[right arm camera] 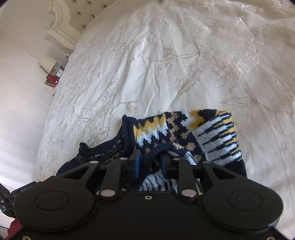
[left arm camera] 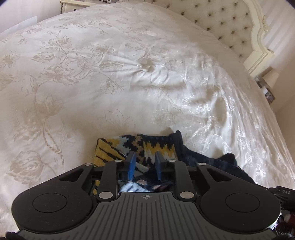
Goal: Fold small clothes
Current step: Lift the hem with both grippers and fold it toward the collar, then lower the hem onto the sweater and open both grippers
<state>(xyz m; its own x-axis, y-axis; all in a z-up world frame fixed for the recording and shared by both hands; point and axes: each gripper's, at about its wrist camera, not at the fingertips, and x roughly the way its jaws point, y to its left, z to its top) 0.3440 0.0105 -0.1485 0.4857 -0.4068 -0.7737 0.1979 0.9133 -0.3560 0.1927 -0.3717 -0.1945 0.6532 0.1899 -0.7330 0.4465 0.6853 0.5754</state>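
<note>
A small knit garment (left arm camera: 147, 145) in navy, yellow, white and tan zigzags lies bunched on the cream bedspread (left arm camera: 92, 73). My left gripper (left arm camera: 145, 162) hovers just over its near edge. Its blue fingers (left arm camera: 131, 164) stand apart, with the knit beneath them and nothing pinched. In the right wrist view the same garment (right arm camera: 184, 129) lies folded over itself, its striped part to the right. My right gripper (right arm camera: 150, 162) sits at its near side. A navy hem runs through the gap between its jaws, and the pads do not press on it.
The floral bedspread (right arm camera: 166, 64) fills both views beyond the garment. A tufted cream headboard (left arm camera: 230, 24) stands at the far end. A bedside table with a lamp (right arm camera: 48, 63) and small items sits beside the bed. Another pale cabinet (left arm camera: 73, 5) shows at the top left.
</note>
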